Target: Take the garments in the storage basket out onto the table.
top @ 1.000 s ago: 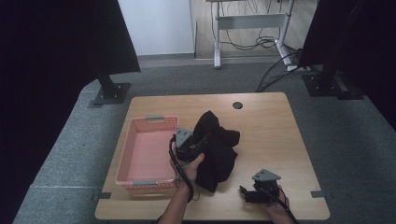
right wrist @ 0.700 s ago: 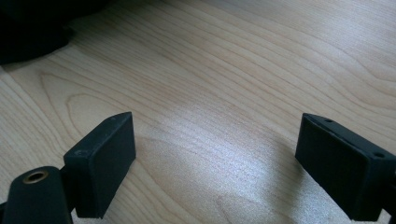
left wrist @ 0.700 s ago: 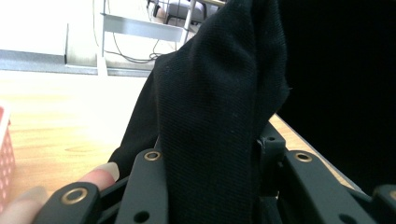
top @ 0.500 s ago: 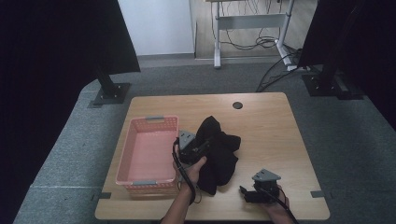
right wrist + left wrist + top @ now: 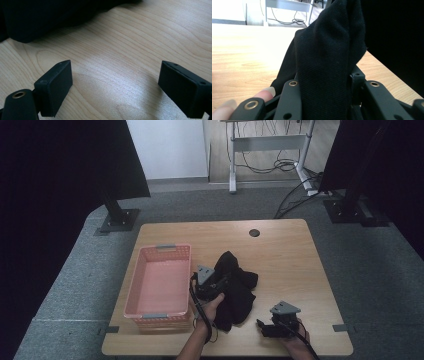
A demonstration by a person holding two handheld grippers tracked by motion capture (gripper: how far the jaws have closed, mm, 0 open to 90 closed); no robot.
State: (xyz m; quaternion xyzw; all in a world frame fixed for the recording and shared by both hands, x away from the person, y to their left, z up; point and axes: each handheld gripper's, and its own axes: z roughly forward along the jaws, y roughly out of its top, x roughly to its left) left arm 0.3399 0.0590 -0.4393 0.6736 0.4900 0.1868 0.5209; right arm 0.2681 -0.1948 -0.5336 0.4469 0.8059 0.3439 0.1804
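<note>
Black knit fabric, a crumpled garment (image 5: 235, 290), is now bunched and lifted at its left side. Over the last second our left gripper (image 5: 209, 285) has carried its pinch of cloth a little nearer to us and up from the table (image 5: 285, 250), so the heap has drawn narrower and taller. We judge that the lift has begun and that the pink plastic basket (image 5: 159, 251), empty and just to the left of the cloth, is where the garment is headed.

In the left gripper view the jaws are closed narrow on a thick fold of the black garment (image 5: 329, 62), which rises between them like a column, and the fingers (image 5: 265, 93) of our left hand show at the lower left. Most of the garment lies on the wood in the middle of the table, a little toward our side, its lower end trailing down toward our left wrist.

Our right gripper (image 5: 272, 326) has not moved. It sits near the front edge, apart from the cloth, its jaws spread wide over bare wood with the dark garment edge (image 5: 45, 20) beyond them.

The weave is fine, matte and soft, and it will likely drape and drag rather than lift cleanly.
</note>
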